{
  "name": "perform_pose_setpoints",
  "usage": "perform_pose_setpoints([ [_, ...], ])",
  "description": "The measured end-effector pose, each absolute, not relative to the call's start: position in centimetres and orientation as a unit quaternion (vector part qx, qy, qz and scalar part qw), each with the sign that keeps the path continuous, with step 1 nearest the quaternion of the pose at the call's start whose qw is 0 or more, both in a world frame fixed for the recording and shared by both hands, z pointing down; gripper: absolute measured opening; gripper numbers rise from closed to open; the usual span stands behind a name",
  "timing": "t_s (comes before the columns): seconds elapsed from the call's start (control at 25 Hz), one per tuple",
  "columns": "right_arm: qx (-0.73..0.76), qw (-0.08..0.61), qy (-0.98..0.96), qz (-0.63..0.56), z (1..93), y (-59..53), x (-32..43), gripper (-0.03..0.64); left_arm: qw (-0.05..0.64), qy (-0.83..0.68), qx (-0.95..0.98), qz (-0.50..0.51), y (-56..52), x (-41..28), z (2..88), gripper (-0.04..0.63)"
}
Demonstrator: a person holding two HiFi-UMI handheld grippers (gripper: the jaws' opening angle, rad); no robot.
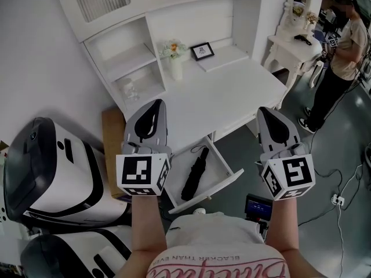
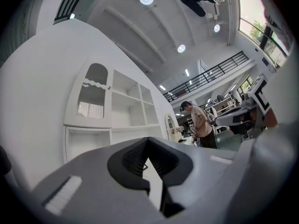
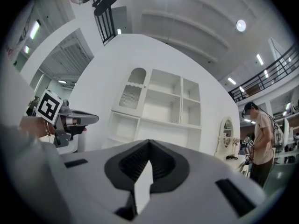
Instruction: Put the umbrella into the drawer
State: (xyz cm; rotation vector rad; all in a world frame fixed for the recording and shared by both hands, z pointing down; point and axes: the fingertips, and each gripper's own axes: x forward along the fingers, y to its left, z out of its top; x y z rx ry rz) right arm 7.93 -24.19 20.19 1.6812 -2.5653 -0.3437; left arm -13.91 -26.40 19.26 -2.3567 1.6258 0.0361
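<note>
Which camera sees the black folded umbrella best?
The head view. It shows the whole black folded umbrella lying in the open white drawer. The left and right gripper views look at white shelves and show none of it.

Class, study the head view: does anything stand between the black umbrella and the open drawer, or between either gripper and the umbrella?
Nothing visible does. The umbrella already lies uncovered inside the open drawer. The left gripper and right gripper are held up either side of it, jaws shut and empty.
</note>
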Motion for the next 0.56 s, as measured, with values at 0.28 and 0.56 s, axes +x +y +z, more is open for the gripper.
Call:
perform_pose_setpoints([
  [0.28, 0.541, 0.037, -0.832, -0.119, 20.1, -24.0, 7.4, 0.006, 0.137, 0.556, -0.82, 0.005, -26.3, -14.0, 19.7, 0.009],
  [0.56, 0.538, 0.041, -0.832, -0.126, 20.5, -23.8, 6.6, 0.006, 0.14, 0.546, -0.826, -0.003, -26.3, -13.7, 20.1, 0.009],
])
